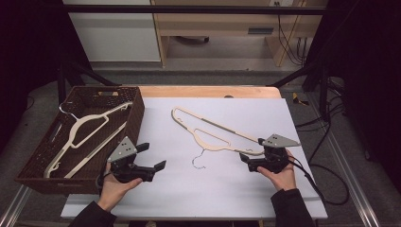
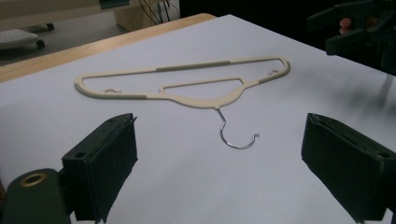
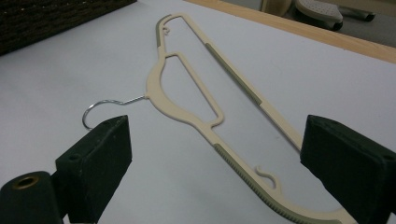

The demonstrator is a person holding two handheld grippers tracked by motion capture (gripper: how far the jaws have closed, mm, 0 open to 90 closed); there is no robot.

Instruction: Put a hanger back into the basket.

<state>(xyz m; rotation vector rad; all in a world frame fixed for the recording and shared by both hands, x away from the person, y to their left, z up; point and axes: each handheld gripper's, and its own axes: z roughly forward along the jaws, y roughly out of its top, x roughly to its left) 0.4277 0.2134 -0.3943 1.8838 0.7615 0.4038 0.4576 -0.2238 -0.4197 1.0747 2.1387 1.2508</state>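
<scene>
Cream hanger [image 1: 215, 132] lying flat on the white surface [image 1: 198, 189], metal hook [image 1: 198, 160] pointing toward the person. Right gripper [image 1: 245, 158] at the hanger's near right end, jaws spread wide to either side of that end, not pressing on it in the right gripper view. Left gripper [image 1: 153, 156] held above bare surface, well to the left of the hook, jaws released and holding nothing, aimed at the hanger in the left gripper view. Brown wicker basket [image 1: 137, 113] at the left edge, with two more pale hangers [image 1: 85, 135] inside.
</scene>
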